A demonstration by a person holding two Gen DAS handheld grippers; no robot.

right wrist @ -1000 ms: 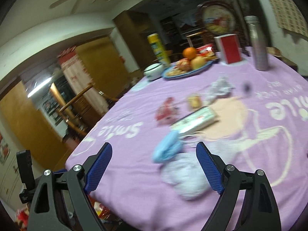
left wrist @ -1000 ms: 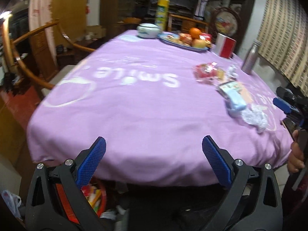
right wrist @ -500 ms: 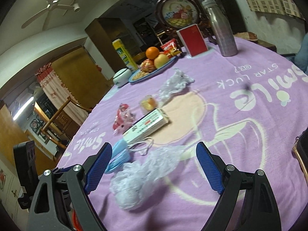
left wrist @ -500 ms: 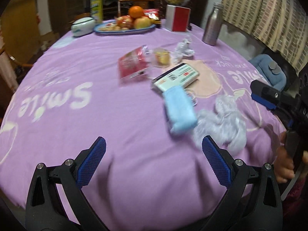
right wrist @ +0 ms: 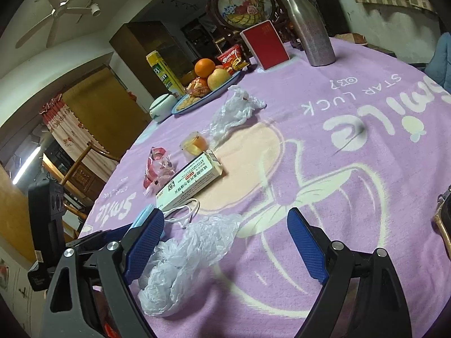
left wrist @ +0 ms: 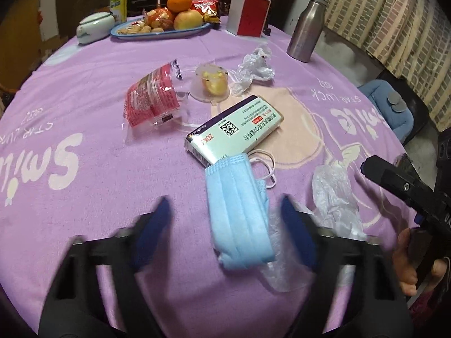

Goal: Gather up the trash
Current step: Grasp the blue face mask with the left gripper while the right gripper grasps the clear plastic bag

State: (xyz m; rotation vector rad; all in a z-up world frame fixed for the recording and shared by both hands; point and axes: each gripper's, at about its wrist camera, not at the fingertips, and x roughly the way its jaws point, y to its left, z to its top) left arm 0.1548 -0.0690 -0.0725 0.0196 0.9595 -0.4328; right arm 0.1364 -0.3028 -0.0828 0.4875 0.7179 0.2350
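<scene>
The round bench under its lilac printed cloth (left wrist: pixel 84 90) now fills our left view, where a second ago we saw mostly its near edge and the room beyond. The crumpled clear plastic bag (right wrist: pixel 183 256), then off to one side, now lies just beside our right tongs (right wrist: pixel 225 245), partly between their blue pads; those tongs stand spread as before and touch nothing. The white medicine carton (left wrist: pixel 236 129) sits just beyond. The folded pale-blue face mask (left wrist: pixel 239 214) has come between our left tongs (left wrist: pixel 225 231), whose jaws are closing in a blur, pads not yet on it. We judge the first pickup is beginning; every scrap of trash is still on the bench.
</scene>
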